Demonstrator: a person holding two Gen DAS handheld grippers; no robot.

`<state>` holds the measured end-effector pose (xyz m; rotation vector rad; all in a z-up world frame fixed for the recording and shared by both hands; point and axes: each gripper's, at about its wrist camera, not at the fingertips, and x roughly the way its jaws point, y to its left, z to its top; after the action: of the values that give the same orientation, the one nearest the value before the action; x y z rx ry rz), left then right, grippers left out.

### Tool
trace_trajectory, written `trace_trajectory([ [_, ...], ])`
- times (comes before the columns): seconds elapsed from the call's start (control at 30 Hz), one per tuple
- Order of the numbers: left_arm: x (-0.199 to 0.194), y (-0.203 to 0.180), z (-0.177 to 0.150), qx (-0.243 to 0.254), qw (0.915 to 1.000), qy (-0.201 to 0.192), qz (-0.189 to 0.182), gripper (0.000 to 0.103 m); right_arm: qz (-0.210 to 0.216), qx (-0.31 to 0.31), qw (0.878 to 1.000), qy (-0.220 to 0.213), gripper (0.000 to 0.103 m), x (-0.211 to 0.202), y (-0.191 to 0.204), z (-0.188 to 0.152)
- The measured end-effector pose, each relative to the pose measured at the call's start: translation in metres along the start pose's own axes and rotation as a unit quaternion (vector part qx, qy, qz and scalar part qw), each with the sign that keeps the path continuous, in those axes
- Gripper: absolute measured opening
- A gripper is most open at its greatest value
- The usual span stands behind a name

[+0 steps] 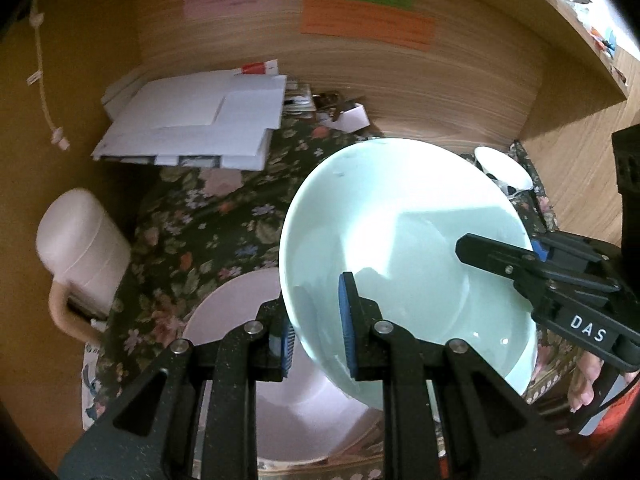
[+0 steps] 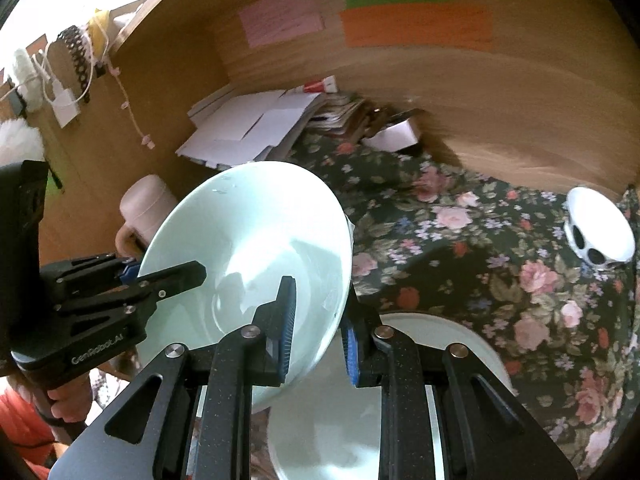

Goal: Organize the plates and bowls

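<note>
The pale mint-green bowl [image 1: 404, 248] fills the centre-right of the left wrist view, lifted and tilted above a floral tablecloth [image 1: 208, 232]. The left gripper [image 1: 318, 322] is clamped on the bowl's near rim at lower centre, one blue pad inside and one outside. The right gripper [image 1: 532, 254] comes in from the right edge, pinching the far rim the same way (its label reads "DAS"). Under the bowl, at lower centre, lies a pale pink plate [image 1: 236, 304]. A stack of white papers [image 1: 192, 124] sits in the upper left, a pale mug [image 1: 80, 252] at the left edge, and a small white bowl with black spots [image 2: 600, 232] at the right of the right wrist view.
</note>
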<state>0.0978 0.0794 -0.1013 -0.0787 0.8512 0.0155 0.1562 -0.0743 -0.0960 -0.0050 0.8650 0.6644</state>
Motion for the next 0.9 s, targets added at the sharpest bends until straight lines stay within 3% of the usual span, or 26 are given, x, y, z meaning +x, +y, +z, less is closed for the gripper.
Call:
trace_trajectory([
  [0.9,0.007,0.066,-0.055,-0.065,0.9968,0.045,0.013,0.019,0.046,-0.028,0.995,0.089,0.019,0.071,0.041,-0.021],
])
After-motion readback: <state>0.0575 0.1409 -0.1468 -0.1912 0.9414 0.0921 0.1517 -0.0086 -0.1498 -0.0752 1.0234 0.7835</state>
